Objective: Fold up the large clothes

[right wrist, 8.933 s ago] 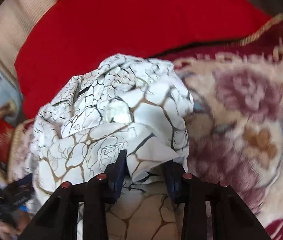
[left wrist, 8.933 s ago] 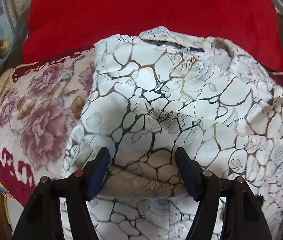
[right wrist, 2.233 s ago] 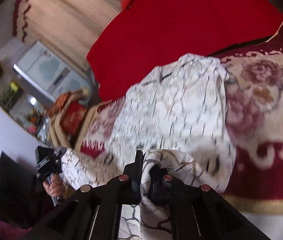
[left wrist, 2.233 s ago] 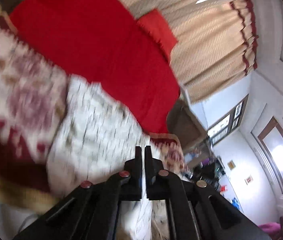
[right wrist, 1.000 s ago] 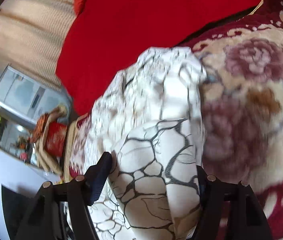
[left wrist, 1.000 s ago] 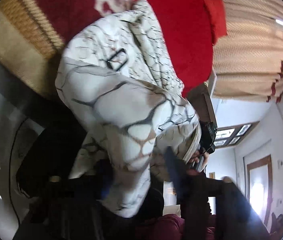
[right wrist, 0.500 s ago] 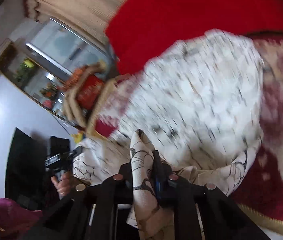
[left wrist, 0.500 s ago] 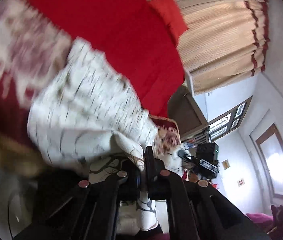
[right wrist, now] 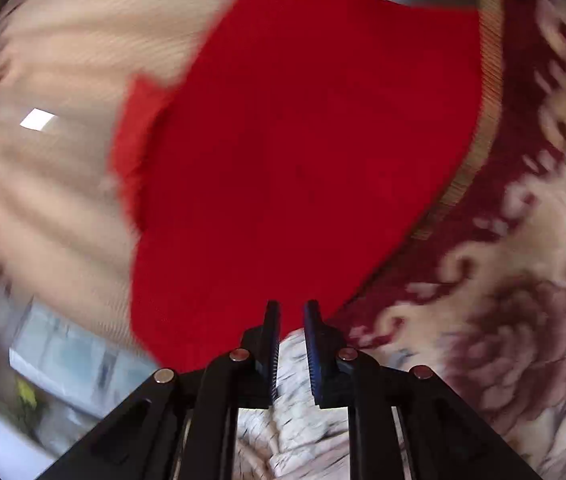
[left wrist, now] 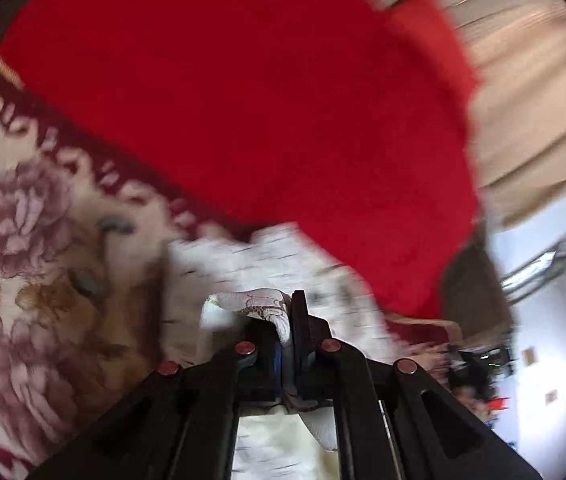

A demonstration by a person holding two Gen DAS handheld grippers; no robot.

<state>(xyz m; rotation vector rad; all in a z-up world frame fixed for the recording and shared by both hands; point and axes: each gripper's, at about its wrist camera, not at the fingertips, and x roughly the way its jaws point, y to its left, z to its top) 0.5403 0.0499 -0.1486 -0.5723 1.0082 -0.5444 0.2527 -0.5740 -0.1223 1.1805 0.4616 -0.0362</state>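
The white garment with dark crackle print (left wrist: 267,268) lies blurred on the floral blanket (left wrist: 23,216). My left gripper (left wrist: 287,320) is shut on a fold of the garment, which bulges out to the left of the fingers. In the right wrist view my right gripper (right wrist: 291,320) has its jaws slightly apart, with the garment (right wrist: 295,424) bunched between and below the fingers. Whether the pads pinch the cloth is unclear. Both views are motion-blurred.
A large red cushion (left wrist: 243,92) fills the back of both views, also seen from the right wrist (right wrist: 303,152). Beige striped curtains (right wrist: 51,120) hang behind. A window and room clutter (left wrist: 543,272) sit at far right.
Both grippers have swung forward toward the red cushion. The garment, lifted and spread half a second ago, now sits low by the fingers. The right jaws have opened slightly.
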